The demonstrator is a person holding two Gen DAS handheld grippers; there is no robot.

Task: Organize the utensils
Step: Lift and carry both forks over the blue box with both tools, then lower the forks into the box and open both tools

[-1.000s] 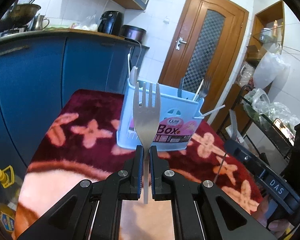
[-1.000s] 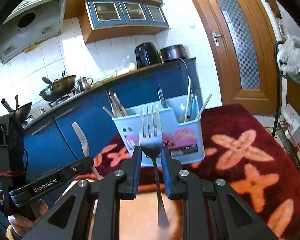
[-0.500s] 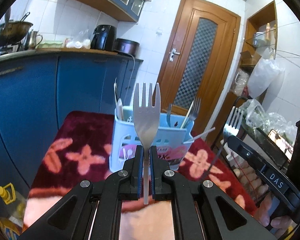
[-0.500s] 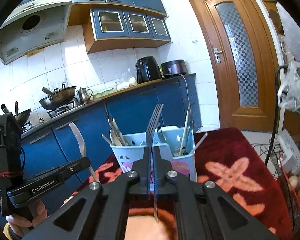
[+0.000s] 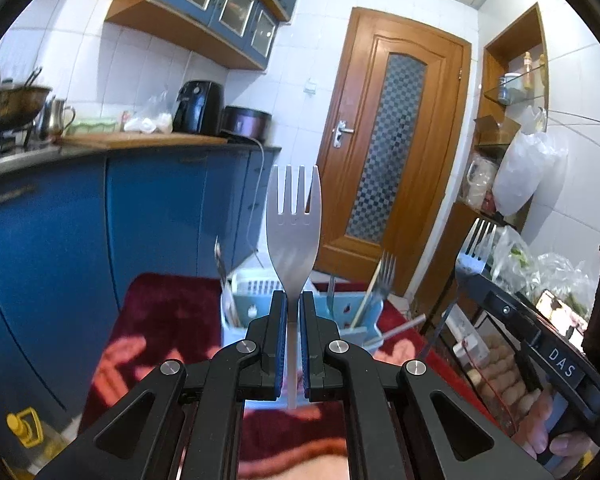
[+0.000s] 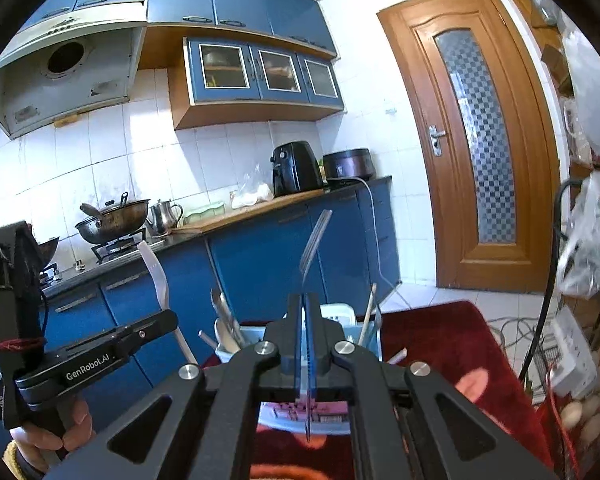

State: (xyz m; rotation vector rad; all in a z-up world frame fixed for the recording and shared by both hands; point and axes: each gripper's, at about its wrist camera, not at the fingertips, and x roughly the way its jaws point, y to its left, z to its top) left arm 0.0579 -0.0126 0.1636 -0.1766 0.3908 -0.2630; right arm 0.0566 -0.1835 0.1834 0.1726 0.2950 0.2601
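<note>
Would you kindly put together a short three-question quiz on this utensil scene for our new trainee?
1. True or false: the left gripper is shut on a pale fork with its tines pointing up.
2. The metal fork in the right gripper appears in the right wrist view: A flat-on, B edge-on, C tines down.
3. Fill in: behind both grippers, the light blue caddy stands on a dark red ____ with a floral pattern.

Key
1. True; its pads grip the neck.
2. B; only its thin curved profile shows.
3. Cloth.
</note>
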